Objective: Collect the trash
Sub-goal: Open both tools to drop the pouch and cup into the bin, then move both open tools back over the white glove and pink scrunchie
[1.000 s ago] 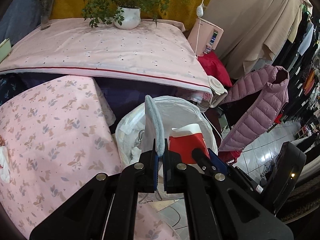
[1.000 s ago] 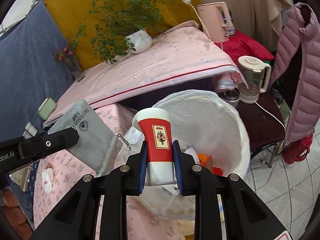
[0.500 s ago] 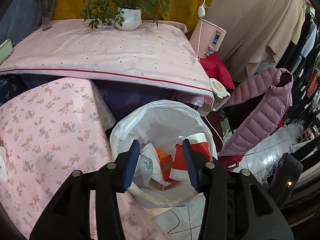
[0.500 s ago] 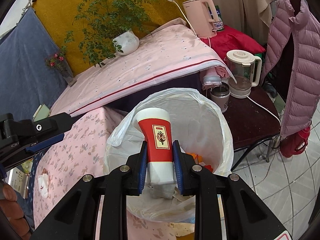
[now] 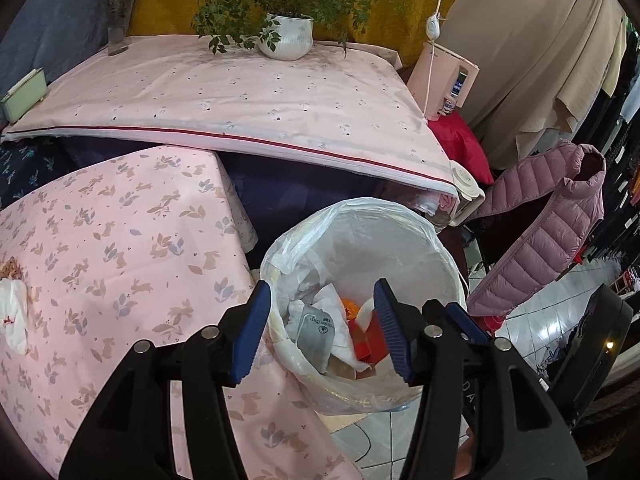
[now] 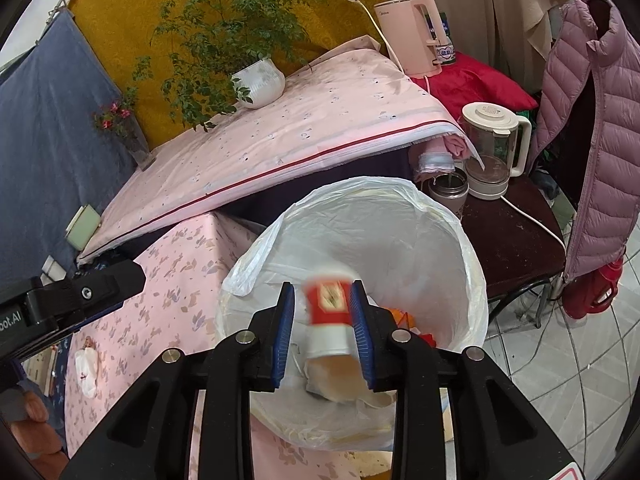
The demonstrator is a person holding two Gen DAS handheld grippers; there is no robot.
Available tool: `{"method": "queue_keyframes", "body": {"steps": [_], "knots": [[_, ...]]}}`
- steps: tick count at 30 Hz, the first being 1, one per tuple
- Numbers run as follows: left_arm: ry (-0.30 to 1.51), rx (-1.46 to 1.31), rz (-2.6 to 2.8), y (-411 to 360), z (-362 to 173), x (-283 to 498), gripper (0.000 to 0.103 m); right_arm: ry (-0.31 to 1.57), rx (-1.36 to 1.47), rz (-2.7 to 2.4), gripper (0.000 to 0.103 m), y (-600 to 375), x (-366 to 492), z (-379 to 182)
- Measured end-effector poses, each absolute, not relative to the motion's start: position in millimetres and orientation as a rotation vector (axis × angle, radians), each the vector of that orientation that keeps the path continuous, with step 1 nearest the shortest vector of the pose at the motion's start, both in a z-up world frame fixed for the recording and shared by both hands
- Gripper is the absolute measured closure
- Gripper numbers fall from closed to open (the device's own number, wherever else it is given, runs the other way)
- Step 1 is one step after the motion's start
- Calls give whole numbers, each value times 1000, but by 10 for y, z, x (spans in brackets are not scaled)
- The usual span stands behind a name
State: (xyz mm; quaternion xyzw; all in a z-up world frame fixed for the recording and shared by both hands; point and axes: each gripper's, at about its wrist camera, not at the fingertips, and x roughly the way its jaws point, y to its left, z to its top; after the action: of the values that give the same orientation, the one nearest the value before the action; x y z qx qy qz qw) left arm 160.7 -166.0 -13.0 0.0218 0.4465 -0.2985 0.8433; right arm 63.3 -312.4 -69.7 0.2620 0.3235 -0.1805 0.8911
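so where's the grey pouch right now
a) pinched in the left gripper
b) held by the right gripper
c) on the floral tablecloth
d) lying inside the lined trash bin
d: the grey pouch lies among the rubbish inside the lined trash bin, seen between the wide-open jaws of the left gripper, which holds nothing.

Cup [image 6: 329, 322] red-and-white; bin liner [image 6: 384, 216] translucent white; tablecloth [image 5: 112, 248] pink, leaf-and-rabbit print; gripper pads [image 6: 283, 332] blue.

Left hand-held gripper [image 5: 322, 330] jaws wide apart; right hand-held gripper [image 6: 322, 334] jaws parted.
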Motion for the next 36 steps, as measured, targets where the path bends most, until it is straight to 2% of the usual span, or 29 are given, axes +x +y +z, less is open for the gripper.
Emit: {"method": "queue_keyframes", "body": {"steps": [4, 8, 36], "knots": [[945, 35, -613, -1566, -148, 1638, 51, 676, 527, -367, 73, -3050, 655, -661], [944, 23, -600, -1460, -153, 1637, 51, 677, 507, -359, 68, -2957, 671, -623], [914, -68, -376, -128, -225, 1754, 51, 725, 317, -235, 62, -1854, 1030, -406]]}}
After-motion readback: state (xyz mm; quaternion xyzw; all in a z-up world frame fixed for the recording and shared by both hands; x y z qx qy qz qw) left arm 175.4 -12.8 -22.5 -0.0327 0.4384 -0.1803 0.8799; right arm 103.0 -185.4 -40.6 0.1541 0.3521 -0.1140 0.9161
